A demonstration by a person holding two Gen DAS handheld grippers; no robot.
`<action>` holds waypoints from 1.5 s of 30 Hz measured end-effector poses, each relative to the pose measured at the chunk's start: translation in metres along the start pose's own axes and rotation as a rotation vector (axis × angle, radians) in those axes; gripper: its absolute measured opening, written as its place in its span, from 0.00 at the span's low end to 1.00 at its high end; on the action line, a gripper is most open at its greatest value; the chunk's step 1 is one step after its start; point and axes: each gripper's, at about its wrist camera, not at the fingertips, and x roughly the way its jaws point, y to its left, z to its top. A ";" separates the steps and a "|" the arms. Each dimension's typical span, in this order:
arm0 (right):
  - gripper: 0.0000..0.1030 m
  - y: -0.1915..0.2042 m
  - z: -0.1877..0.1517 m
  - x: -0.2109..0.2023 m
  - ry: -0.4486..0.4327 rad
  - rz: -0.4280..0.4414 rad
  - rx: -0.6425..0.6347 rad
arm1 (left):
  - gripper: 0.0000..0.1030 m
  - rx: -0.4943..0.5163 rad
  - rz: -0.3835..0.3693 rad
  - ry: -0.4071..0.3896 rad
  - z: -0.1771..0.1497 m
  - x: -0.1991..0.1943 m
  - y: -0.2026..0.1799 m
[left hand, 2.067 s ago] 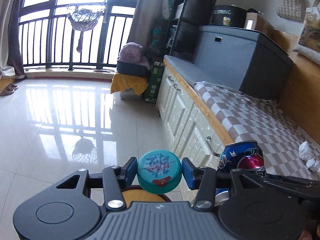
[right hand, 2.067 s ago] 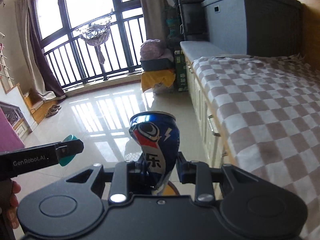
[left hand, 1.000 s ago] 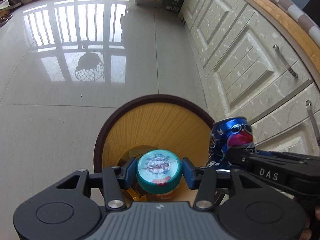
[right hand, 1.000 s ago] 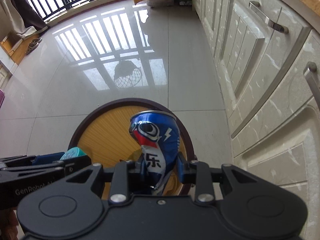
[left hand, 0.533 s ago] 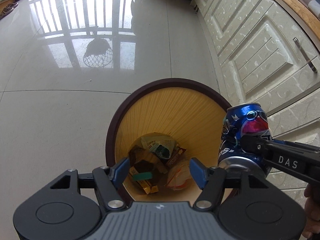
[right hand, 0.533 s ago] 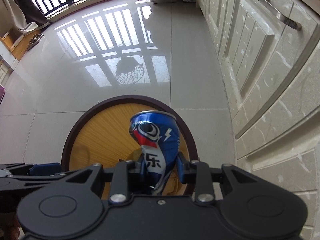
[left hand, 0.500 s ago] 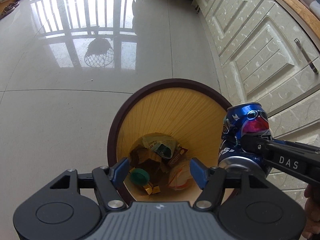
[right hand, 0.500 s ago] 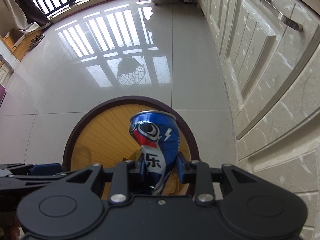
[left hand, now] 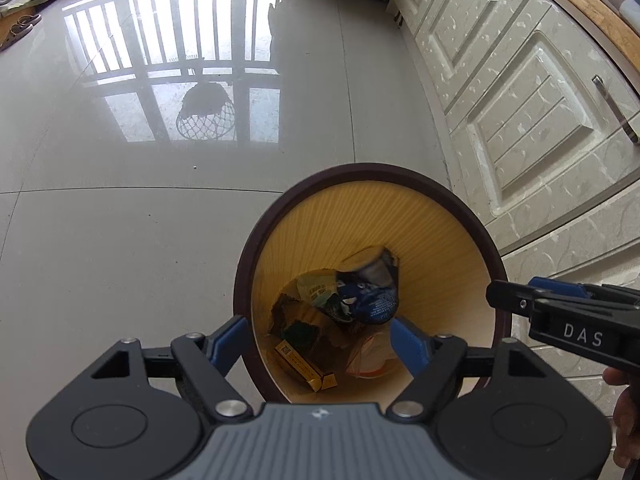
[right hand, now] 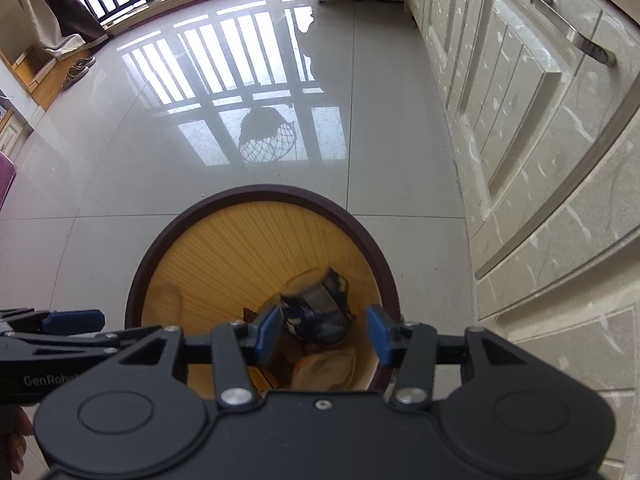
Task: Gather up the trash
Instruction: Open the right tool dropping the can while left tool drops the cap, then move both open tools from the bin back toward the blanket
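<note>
Blue can is lying in the bin among wrappers; left tool and right tool are both opening over it, nothing between their pads.

Bin mouth unobstructed, cabinets close alongside, floor bare

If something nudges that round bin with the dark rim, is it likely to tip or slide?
The bin looks narrower at the bottom than at its rim, so a push near the top would probably tip it. The glossy floor tile suggests a low push would slide it. It holds only a can and wrappers, so it is probably light.
</note>
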 end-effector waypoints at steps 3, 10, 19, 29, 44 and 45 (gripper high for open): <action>0.47 -0.002 -0.002 0.002 0.022 -0.013 -0.015 | 0.76 -0.001 0.006 0.001 0.001 0.001 0.001; 0.50 -0.003 -0.003 0.001 0.043 -0.025 -0.038 | 0.85 0.006 0.018 0.013 -0.001 0.000 0.004; 0.67 -0.001 -0.003 -0.009 0.038 -0.047 -0.054 | 0.93 0.015 0.039 0.009 -0.004 -0.009 0.009; 0.85 -0.001 -0.008 -0.025 0.028 -0.106 -0.065 | 1.00 0.016 0.082 -0.013 -0.008 -0.025 0.014; 1.00 -0.005 -0.028 -0.054 0.002 -0.138 -0.061 | 1.00 0.012 0.116 -0.022 -0.025 -0.046 0.025; 1.00 -0.004 -0.029 -0.057 -0.001 -0.137 -0.063 | 1.00 0.014 0.115 -0.022 -0.026 -0.047 0.025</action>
